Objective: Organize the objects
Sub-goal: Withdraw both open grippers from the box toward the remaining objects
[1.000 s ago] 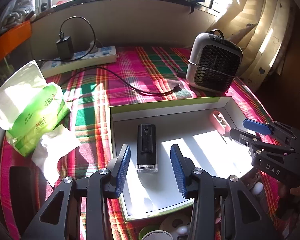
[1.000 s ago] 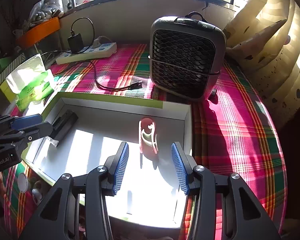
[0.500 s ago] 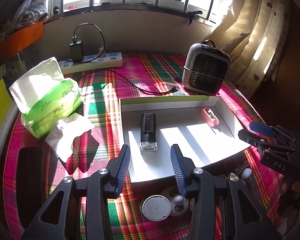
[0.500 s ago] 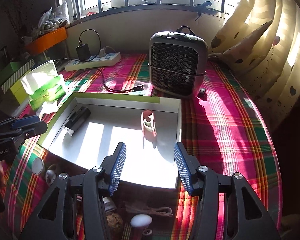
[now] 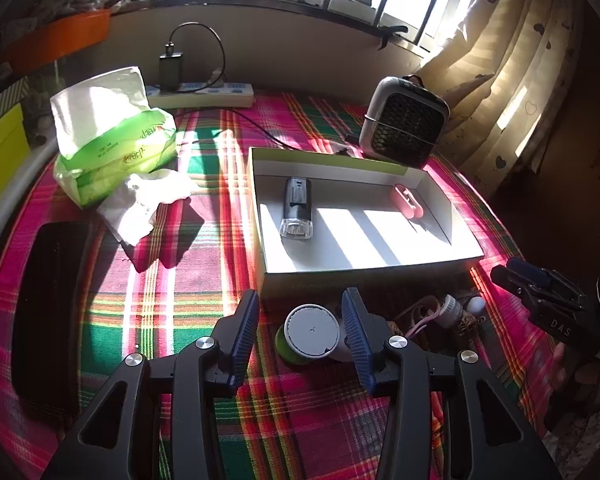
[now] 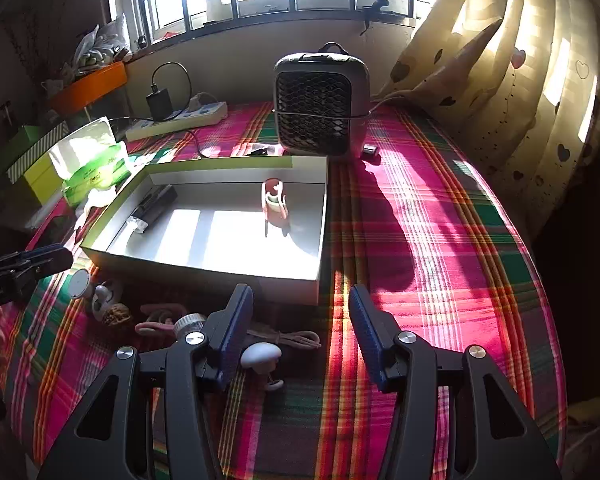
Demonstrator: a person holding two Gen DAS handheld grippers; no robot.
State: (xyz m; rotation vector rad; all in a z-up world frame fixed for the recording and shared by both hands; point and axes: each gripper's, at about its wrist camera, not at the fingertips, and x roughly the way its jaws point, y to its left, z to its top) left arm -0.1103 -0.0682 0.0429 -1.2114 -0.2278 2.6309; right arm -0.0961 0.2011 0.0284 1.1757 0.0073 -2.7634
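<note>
Here, left view only: one black pad (image 5: 48, 312) at 9 o'clock, one round tin (image 5: 311, 334) just ahead of the left gripper (image 5: 300, 326). Right view only: one cord (image 6: 288, 337), one white knob (image 6: 260, 356), near the right gripper (image 6: 300, 330). Both: one box (image 5: 364, 268) holding one black torch (image 5: 297, 208) and one pink clip (image 5: 407, 201); one fan (image 6: 320, 104) at 12 o'clock; one tissue pack (image 5: 112, 140). Both grippers tilt downward, jaws spread, pinching nothing; the left's have just been opening.

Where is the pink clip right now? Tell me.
The pink clip lies inside the white box, near its far right corner, across from the black device by the left wall. In the right wrist view the fan stands just behind it.
</note>
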